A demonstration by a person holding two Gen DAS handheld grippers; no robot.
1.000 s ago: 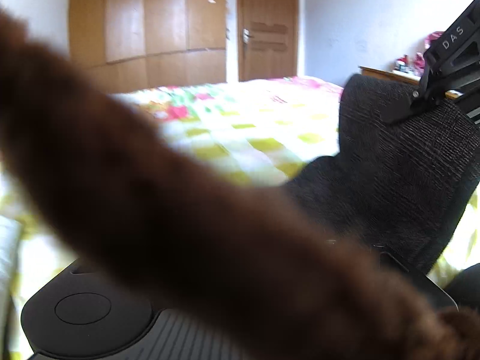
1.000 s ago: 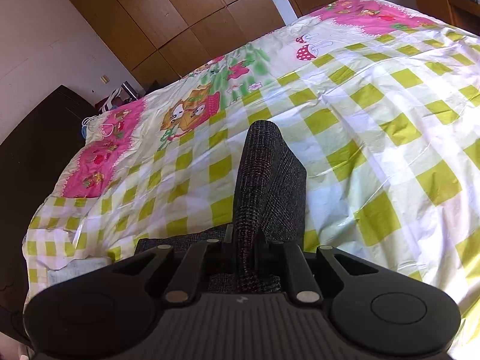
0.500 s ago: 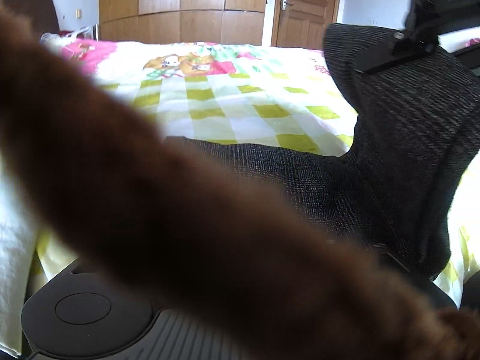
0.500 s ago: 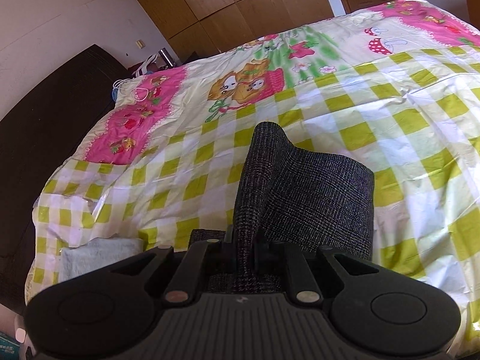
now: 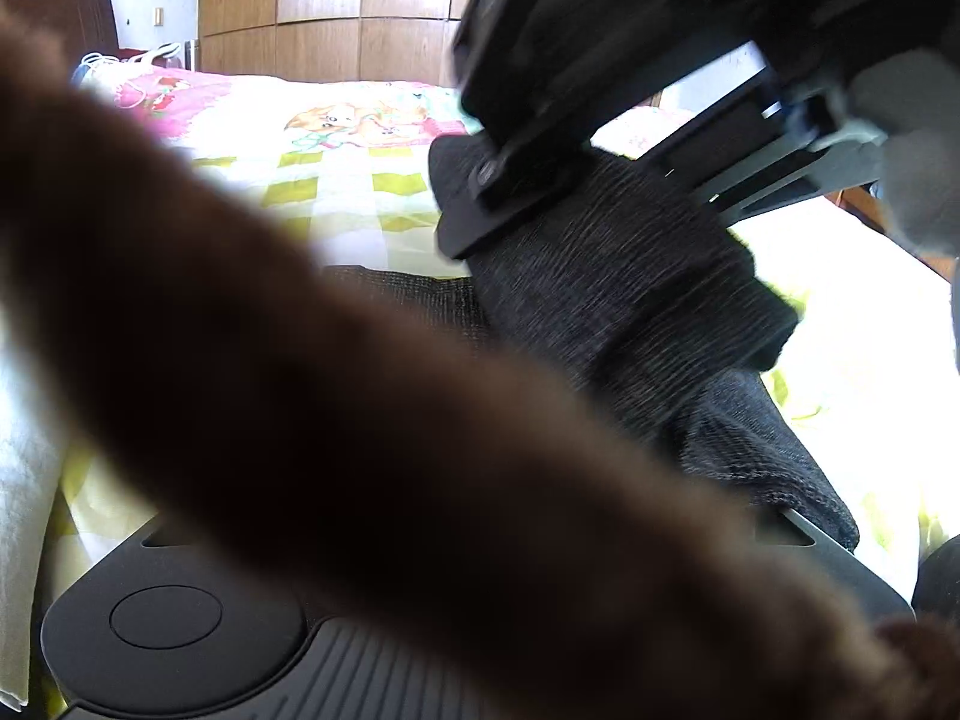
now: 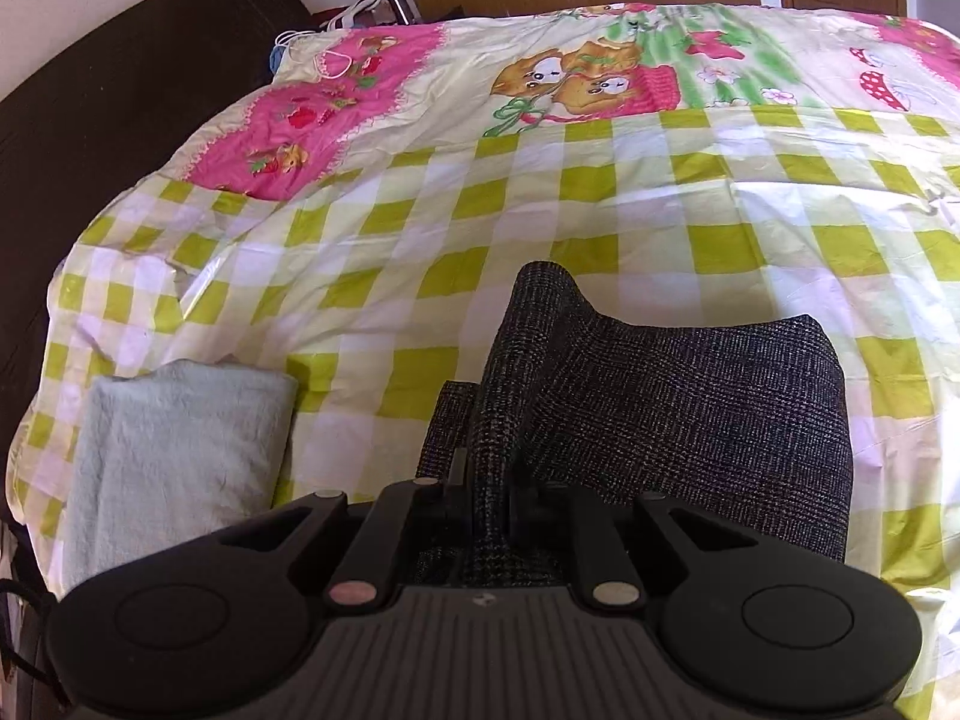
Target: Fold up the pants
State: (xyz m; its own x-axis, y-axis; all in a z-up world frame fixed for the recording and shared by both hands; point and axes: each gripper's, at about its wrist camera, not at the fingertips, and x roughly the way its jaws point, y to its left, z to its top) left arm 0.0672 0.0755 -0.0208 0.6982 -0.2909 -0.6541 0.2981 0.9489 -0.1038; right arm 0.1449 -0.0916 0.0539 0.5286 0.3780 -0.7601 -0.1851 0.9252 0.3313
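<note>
The pants (image 6: 690, 408) are dark grey checked cloth lying doubled on the green-checked bed sheet (image 6: 600, 228). My right gripper (image 6: 483, 474) is shut on a raised fold of them, which stands up between its fingers. In the left wrist view the right gripper (image 5: 510, 180) hangs close at the upper right, holding the pants (image 5: 630, 300) above the lower layer. A blurred brown fuzzy sleeve (image 5: 300, 390) crosses the left wrist view and hides the left gripper's fingers. Only the left gripper's body (image 5: 168, 618) shows, and the cloth reaches down to its right side.
A folded pale green towel (image 6: 174, 444) lies on the bed's left corner, beside the pants. A dark headboard (image 6: 90, 90) stands at the left. Wooden wardrobes (image 5: 360, 12) line the far wall. Open sheet stretches beyond the pants.
My right gripper has carried the pants fold over toward the left gripper, now close to its camera. The right view swung toward the headboard, and the towel came into view.
</note>
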